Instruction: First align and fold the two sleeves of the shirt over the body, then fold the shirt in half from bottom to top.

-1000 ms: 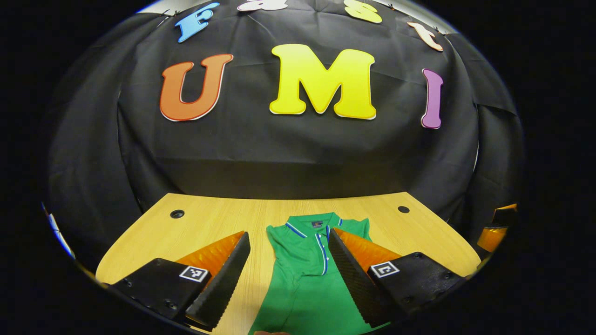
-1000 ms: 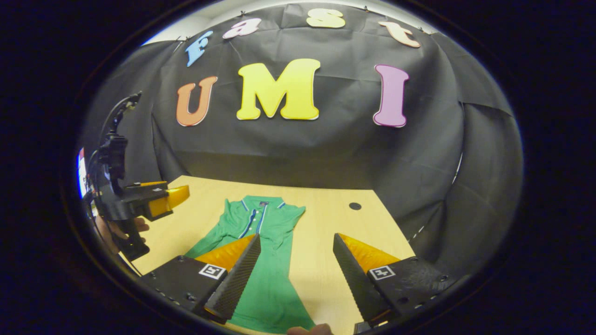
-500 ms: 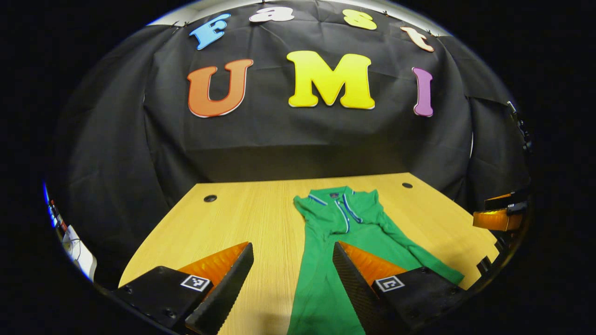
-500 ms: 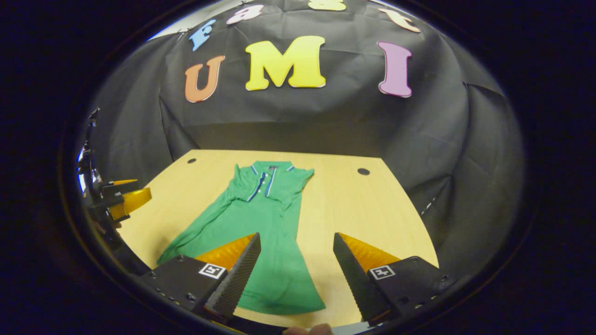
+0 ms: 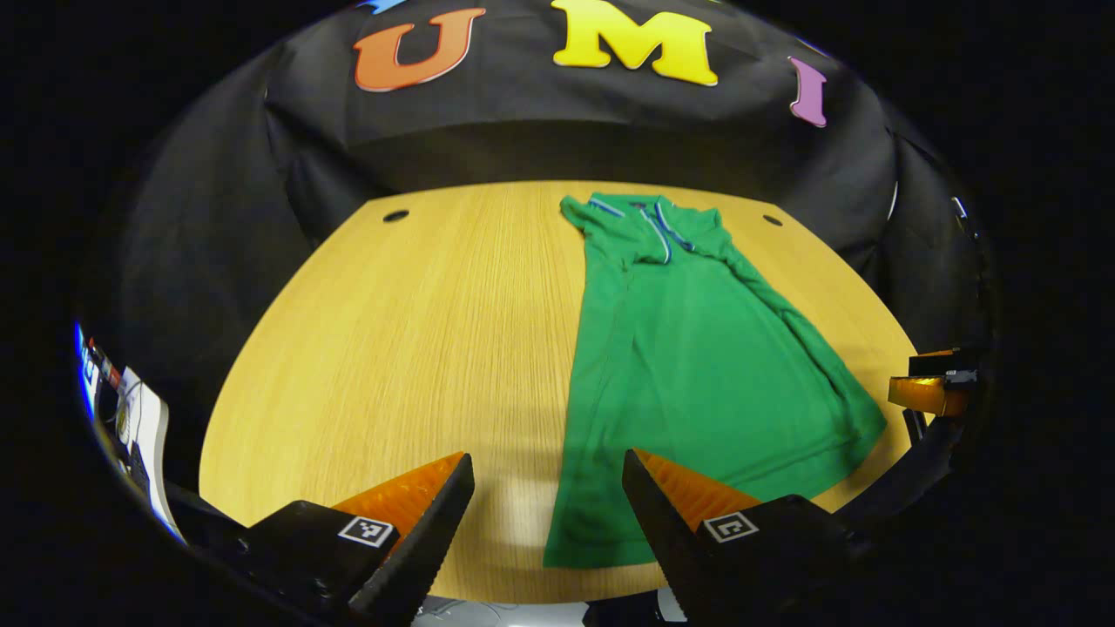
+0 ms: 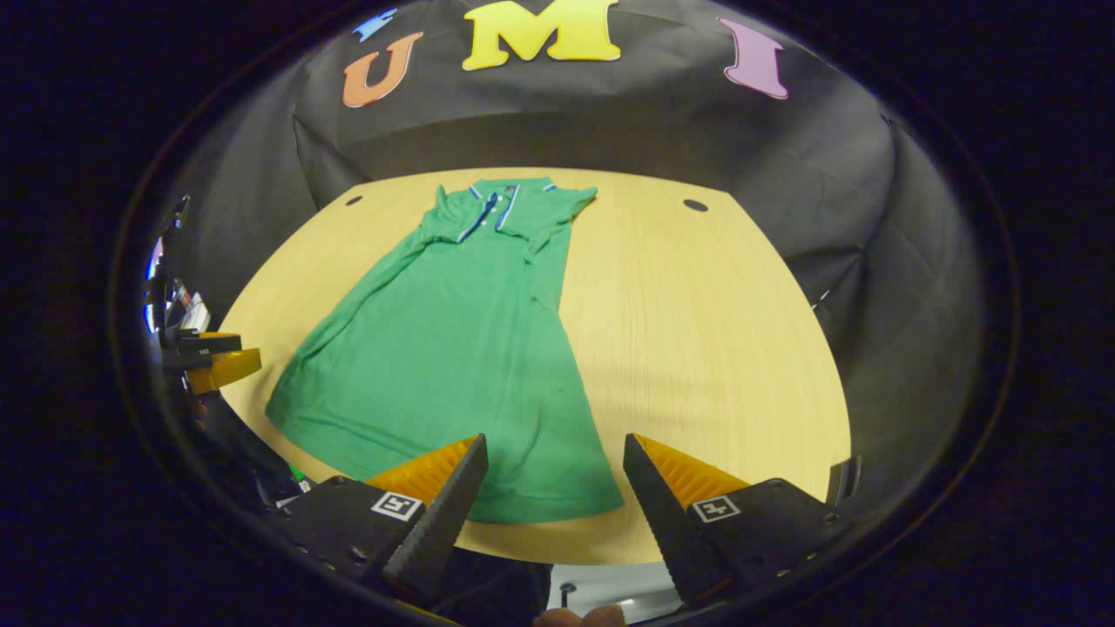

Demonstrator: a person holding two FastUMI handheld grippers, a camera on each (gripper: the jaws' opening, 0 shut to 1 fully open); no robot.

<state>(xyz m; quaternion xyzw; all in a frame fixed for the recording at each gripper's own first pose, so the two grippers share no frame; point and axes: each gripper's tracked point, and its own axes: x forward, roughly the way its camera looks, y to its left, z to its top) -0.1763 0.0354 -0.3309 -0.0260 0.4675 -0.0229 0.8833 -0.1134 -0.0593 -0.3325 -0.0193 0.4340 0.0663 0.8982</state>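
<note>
I hold both grippers above the near edge of the wooden table (image 5: 383,348), and both are empty. My left gripper (image 5: 547,531) has its fingers spread well apart, with nothing between them; the bottom hem corner of the green polo shirt (image 5: 697,348) sits just beyond the gap, on the right finger's side. My right gripper (image 6: 553,514) is just as wide open, and in the right gripper view the other hem corner of the shirt (image 6: 453,348) lies right ahead of the space between its fingers.

The shirt lies flat on the table, collar toward the far edge by the black cloth wall, hem toward me. The collar has blue and white trim along its placket. The garment looks narrow at the shoulders and flares toward the hem. One sleeve runs down along the side edge of the body.

In the left gripper view my right gripper (image 5: 932,392) peeks in at the far right; in the right gripper view my left gripper (image 6: 213,361) shows at the far left. Two dark round holes (image 5: 395,215) sit near the table's far corners.
</note>
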